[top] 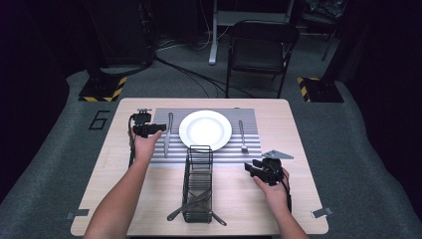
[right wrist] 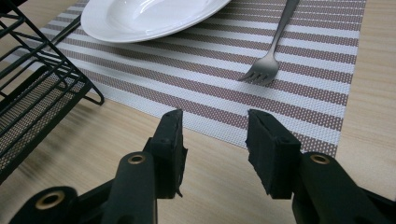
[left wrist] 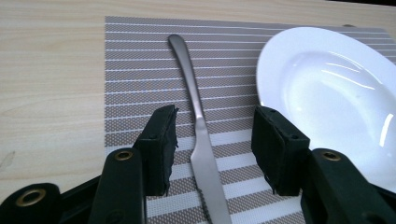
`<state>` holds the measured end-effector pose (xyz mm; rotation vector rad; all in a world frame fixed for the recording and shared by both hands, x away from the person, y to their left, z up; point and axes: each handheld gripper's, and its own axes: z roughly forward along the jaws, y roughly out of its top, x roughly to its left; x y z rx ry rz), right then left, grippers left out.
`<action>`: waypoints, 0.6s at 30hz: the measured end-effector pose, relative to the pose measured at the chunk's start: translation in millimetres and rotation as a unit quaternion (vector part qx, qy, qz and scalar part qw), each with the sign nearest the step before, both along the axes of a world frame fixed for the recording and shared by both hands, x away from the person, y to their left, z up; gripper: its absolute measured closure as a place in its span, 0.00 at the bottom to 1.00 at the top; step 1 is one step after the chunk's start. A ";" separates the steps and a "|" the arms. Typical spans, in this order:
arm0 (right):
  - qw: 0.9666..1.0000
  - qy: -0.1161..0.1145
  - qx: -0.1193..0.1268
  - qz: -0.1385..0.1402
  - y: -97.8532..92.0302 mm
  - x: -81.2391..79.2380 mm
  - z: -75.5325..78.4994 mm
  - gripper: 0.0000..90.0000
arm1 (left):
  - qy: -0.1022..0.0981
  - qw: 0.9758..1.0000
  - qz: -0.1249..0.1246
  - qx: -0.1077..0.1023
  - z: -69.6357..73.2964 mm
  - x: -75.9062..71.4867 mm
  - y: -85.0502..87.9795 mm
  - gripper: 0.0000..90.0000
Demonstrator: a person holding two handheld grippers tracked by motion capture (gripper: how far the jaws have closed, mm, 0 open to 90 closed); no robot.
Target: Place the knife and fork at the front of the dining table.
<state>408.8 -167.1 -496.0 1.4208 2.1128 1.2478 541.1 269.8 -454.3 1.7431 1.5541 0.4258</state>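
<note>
A steel knife [left wrist: 198, 116] lies flat on the striped placemat [left wrist: 140, 60], left of the white plate [left wrist: 336, 98]. My left gripper [left wrist: 215, 144] hovers over the knife's blade end with its jaws apart, the pads clear of the metal. In the high view the left gripper [top: 158, 127] sits beside the knife [top: 168, 134]. A fork [right wrist: 273, 46] lies on the mat to the right of the plate [top: 205, 129]. My right gripper [right wrist: 214, 140] stands open over bare wood near the mat's corner, nothing between its jaws; in the high view that right gripper [top: 251, 168] rests below the fork [top: 242, 135].
A black wire cutlery caddy [top: 198, 184] stands at the table's front middle with several utensils in it. A grey three-cornered plate [top: 277, 155] lies by the right gripper. A folding chair [top: 261, 47] stands beyond the table's far edge.
</note>
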 end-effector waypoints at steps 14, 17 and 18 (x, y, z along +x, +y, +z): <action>1.000 0.000 -0.004 -0.005 2.5 -2.5 3.4 0.62 | -0.042 0.997 -0.063 0.031 30.5 -31.0 0.2 0.52; 1.000 -0.006 -0.005 -0.004 2.9 -3.2 4.9 0.61 | -0.056 0.995 -0.078 0.035 40.6 -43.6 1.7 0.50; 1.000 -0.009 -0.006 -0.004 3.5 -3.4 5.5 0.61 | -0.058 0.994 -0.083 0.037 42.2 -46.3 2.2 0.50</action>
